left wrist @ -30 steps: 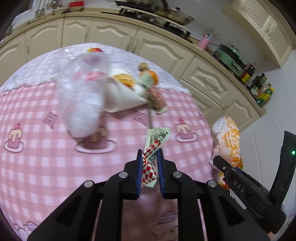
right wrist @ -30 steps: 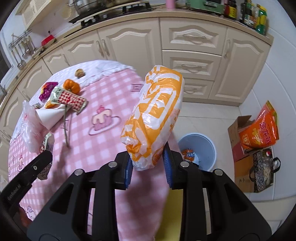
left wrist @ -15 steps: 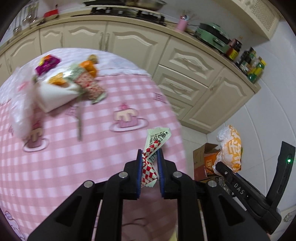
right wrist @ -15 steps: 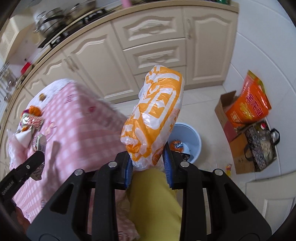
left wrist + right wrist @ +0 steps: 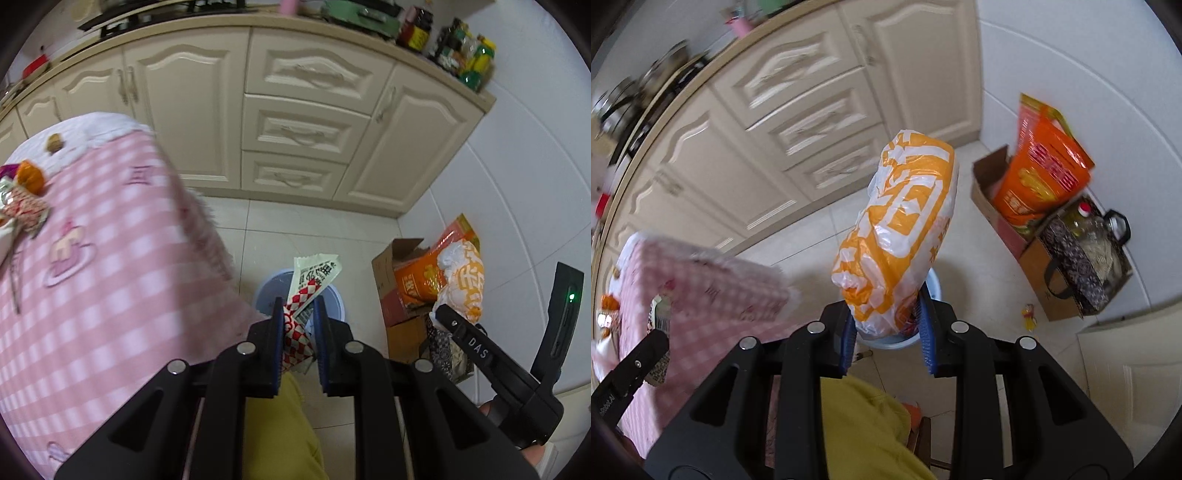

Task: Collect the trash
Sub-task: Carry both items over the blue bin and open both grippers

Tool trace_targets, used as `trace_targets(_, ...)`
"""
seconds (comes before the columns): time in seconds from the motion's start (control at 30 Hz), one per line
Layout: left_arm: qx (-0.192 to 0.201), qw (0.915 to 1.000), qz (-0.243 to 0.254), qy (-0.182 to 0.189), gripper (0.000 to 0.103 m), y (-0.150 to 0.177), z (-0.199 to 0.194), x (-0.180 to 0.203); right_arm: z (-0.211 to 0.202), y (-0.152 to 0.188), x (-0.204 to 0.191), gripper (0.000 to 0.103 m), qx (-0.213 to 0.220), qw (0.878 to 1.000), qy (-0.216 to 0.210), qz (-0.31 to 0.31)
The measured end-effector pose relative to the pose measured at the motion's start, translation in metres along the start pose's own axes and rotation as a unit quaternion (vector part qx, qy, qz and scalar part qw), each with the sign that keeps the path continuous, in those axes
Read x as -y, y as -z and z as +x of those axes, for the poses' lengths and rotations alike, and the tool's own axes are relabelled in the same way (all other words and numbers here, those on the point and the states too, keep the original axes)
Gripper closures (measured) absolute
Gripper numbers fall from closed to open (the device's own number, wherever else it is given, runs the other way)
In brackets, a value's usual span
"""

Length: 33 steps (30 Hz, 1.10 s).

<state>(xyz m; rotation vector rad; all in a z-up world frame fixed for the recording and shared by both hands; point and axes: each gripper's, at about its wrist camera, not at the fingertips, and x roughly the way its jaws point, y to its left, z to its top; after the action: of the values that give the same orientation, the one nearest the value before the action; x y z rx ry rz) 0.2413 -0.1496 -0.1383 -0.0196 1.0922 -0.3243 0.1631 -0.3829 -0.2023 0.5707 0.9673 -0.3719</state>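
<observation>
Left gripper (image 5: 300, 334) pinches a red-and-white checked wrapper (image 5: 312, 286) hard between your blue pads, its printed white end standing up in front of the pale blue bin (image 5: 334, 301) on the floor tiles. Your table with the pink checked cloth (image 5: 110, 258) lies to the left, and more litter sits at its far left edge. Right gripper (image 5: 886, 328) is clamped on a crumpled orange-and-white plastic bag (image 5: 901, 229), whose bulk hides most of the bin rim (image 5: 936, 284) in that view.

Judgement: you are carrying both items to the bin. Bring each gripper squarely above the opening before you let go, and lower it close, since light film and paper can drift and land on the tiles. Release one hand at a time so you can confirm each drop.

Writing: black characters on the wrapper's white end are too blurred to read. "DAS" shows on your right tool in the left view. Large orange characters on the bag and on the orange sack (image 5: 1045, 173) in the cardboard box (image 5: 988, 199) are not legible
</observation>
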Motion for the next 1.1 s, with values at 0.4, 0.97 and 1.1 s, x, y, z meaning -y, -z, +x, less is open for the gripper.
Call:
trace_targets(0.4, -0.024, 0.9993, 0.028, -0.01, 0.087, -0.024, 0.06, 0.056, 0.038, -0.014, 0.069, 0.074, -0.031, 0.998, 0.032, 0.048)
trace_targets(0.97, 0.007, 0.9984, 0.016, -0.055, 0.063, -0.024, 0.039, 0.036, 0.056, -0.024, -0.011, 0.069, -0.063, 0.996, -0.038, -0.043)
trace_targets(1.1, 0.015, 0.9986, 0.006, -0.05, 0.063, -0.025, 0.027, 0.025, 0.052, -0.025, -0.034, 0.045, -0.067, 0.994, -0.056, -0.07)
